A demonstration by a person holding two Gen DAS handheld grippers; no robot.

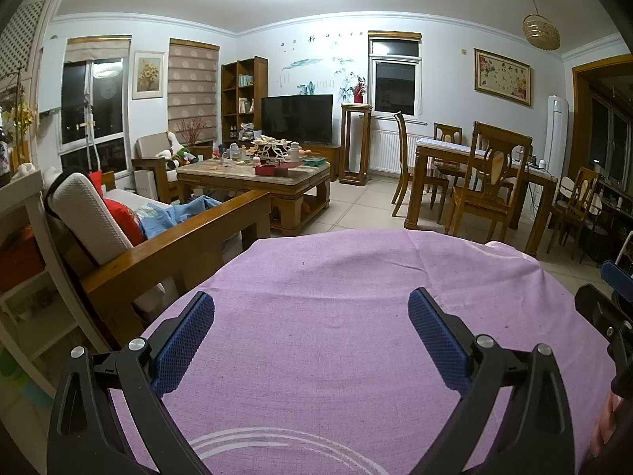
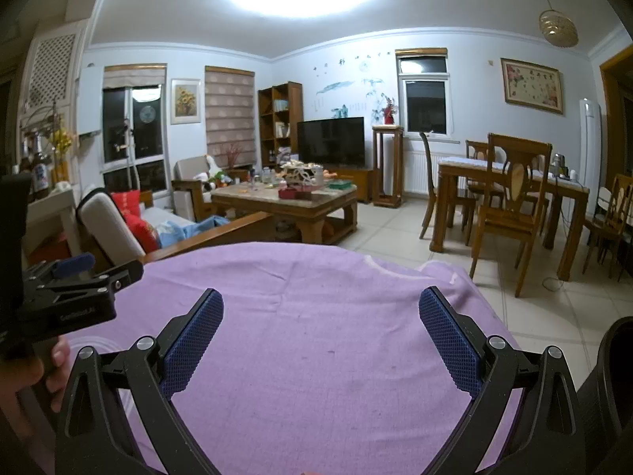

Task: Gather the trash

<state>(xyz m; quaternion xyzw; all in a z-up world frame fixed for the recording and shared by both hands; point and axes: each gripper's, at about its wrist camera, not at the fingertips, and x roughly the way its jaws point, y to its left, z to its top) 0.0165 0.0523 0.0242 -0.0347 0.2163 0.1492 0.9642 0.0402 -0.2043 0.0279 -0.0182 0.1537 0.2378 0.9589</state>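
Right, both grippers hang over the purple cloth (image 1: 336, 316): left gripper (image 1: 311, 336) spread wide, empty; right gripper (image 2: 321, 336) spread wide, empty. No trash shows on the cloth; the cluttered coffee table (image 1: 253, 176) sits well beyond.

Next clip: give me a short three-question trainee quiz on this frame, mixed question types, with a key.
1. True or false: the left gripper is shut on a piece of trash.
2. Multiple choice: what lies right under both grippers? A) purple cloth B) bare wooden tabletop C) tiled floor
3. Fill in: the cluttered coffee table stands in front of the dark ____.

Key
1. False. Its jaws are spread wide with nothing between them; the right gripper is the same.
2. A
3. TV
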